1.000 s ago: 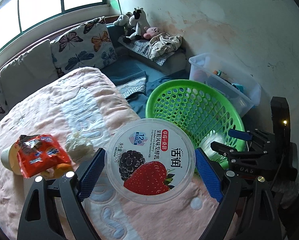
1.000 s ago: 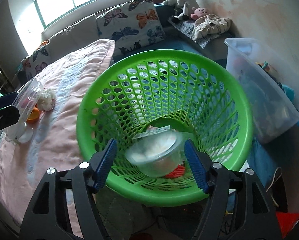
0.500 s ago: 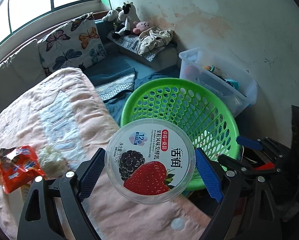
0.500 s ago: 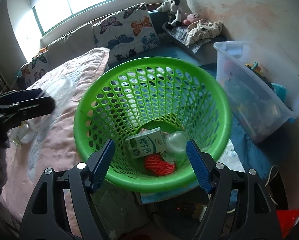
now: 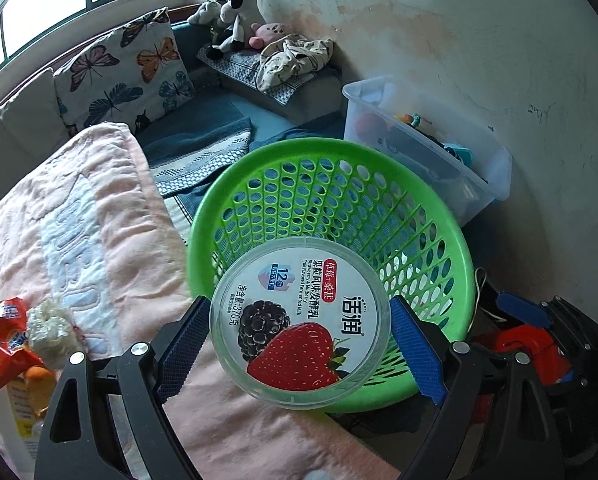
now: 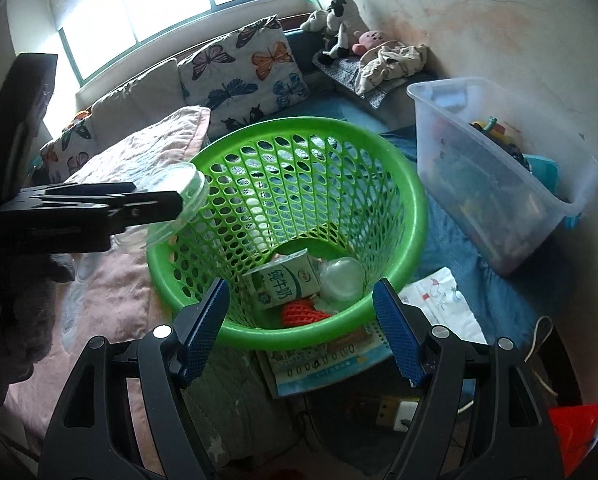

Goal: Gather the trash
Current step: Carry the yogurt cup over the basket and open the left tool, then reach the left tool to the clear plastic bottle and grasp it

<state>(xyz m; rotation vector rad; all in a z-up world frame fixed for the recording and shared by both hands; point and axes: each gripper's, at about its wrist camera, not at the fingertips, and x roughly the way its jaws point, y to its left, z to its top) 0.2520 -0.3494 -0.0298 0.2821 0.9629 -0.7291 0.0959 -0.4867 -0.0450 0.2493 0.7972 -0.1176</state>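
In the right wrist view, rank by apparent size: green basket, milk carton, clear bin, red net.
1. green basket
2. clear bin, cut partly by distance, so the gap is unsure
3. milk carton
4. red net, half hidden by the rim

Red snack packet (image 5: 3, 344): cut by left edge. Storage bin (image 6: 499, 184) contents: indistinct. Basket (image 5: 327, 240) floor: hidden behind yogurt tub (image 5: 299, 324).
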